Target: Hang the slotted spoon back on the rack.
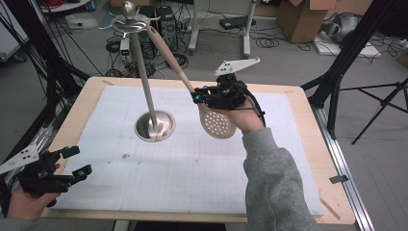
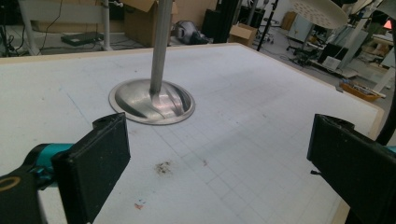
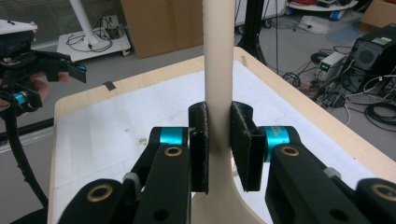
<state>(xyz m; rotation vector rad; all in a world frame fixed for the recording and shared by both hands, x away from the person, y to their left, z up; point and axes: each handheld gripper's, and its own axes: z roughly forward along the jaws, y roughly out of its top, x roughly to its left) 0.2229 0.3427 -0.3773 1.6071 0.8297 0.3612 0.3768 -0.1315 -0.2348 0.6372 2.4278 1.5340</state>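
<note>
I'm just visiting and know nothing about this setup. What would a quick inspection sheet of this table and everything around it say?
Surface: white gridded mat on a wooden table, with a few small dark specks.
Job's things: beige slotted spoon held in the air, handle slanting up to the top disc of the metal stand, which is upright on the mat.
Clutter: nothing seen on the mat.
Grippers: right gripper shut on the spoon's handle; left gripper open, holding nothing, at the near left corner.
Cables: one black cable trails from the left gripper; loose wires lie on the floor beyond the table.
Surroundings: cardboard boxes, black tripod legs, electronics on the floor.
</note>
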